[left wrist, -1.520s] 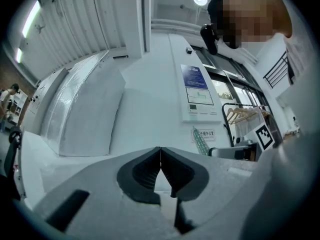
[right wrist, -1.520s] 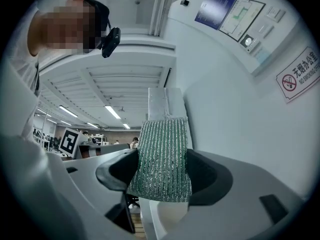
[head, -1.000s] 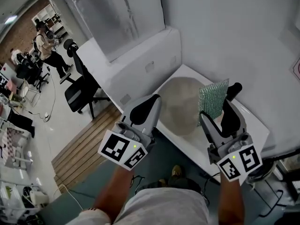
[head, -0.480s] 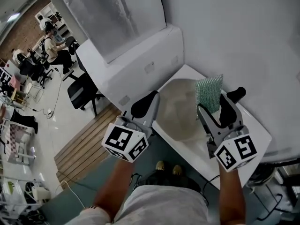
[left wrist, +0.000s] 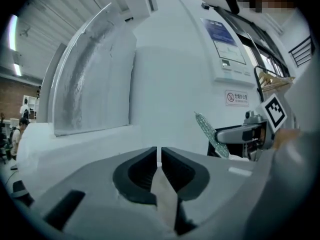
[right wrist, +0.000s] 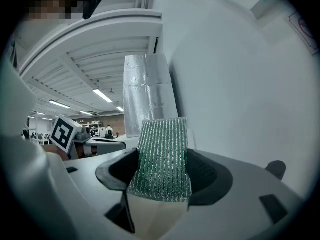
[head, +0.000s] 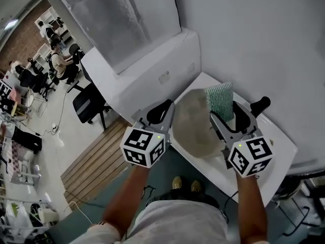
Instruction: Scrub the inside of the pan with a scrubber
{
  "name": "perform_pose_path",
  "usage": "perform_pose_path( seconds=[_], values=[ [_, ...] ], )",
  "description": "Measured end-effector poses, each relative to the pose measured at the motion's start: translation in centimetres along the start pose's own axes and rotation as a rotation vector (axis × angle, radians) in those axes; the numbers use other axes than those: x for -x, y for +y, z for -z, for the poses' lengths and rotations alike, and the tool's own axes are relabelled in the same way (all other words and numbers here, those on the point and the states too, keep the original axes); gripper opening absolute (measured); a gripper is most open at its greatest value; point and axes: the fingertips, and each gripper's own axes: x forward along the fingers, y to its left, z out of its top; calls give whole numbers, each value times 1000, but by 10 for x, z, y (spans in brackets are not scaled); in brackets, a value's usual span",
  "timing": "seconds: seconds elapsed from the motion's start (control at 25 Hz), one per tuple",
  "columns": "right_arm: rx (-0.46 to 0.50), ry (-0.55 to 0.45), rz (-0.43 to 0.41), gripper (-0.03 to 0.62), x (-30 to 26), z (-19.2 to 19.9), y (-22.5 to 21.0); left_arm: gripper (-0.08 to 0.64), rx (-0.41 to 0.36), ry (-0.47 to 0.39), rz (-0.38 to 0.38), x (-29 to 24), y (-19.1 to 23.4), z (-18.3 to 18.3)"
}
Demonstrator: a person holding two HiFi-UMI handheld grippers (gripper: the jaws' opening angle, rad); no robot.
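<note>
The pan lies on the white table; its round inside is dull beige and its black handle points to the back right. My right gripper is shut on a green mesh scrubber, which stands upright above the pan's right side. In the right gripper view the scrubber fills the gap between the jaws. My left gripper hovers at the pan's left edge, shut with nothing in it; its jaws meet edge to edge. From there the scrubber shows edge-on.
A white ledge with a frosted panel runs along the back left, and a white wall rises behind the table. An office chair and wooden slats are on the floor at left. People sit far left.
Both grippers have drifted closer together in the head view. The scrubber has shifted left, further over the pan, and stays gripped. The left jaws stay shut.
</note>
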Motion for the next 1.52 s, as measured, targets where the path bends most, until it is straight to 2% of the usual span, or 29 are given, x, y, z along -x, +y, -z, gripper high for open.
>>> perform_pose_path(
  seconds=[0.12, 0.2, 0.32, 0.6, 1.04, 1.32, 1.52],
  values=[
    [6, 36, 3, 304, -13, 8, -1, 31, 7, 39, 3, -8, 8, 11],
    [11, 61, 5, 304, -21, 14, -1, 74, 15, 63, 7, -11, 12, 18],
    [20, 102, 5, 304, -32, 23, -1, 103, 24, 102, 6, -16, 17, 29],
    [23, 232, -3, 304, -59, 56, 0, 140, 53, 227, 8, -29, 25, 64],
    [8, 430, -8, 304, -87, 118, -5, 155, 123, 407, 27, -48, 30, 121],
    [28, 543, -14, 304, -104, 158, -8, 155, 145, 483, 33, -58, 32, 147],
    [16, 583, -13, 304, -115, 176, -8, 155, 164, 508, 39, -60, 34, 159]
  ],
)
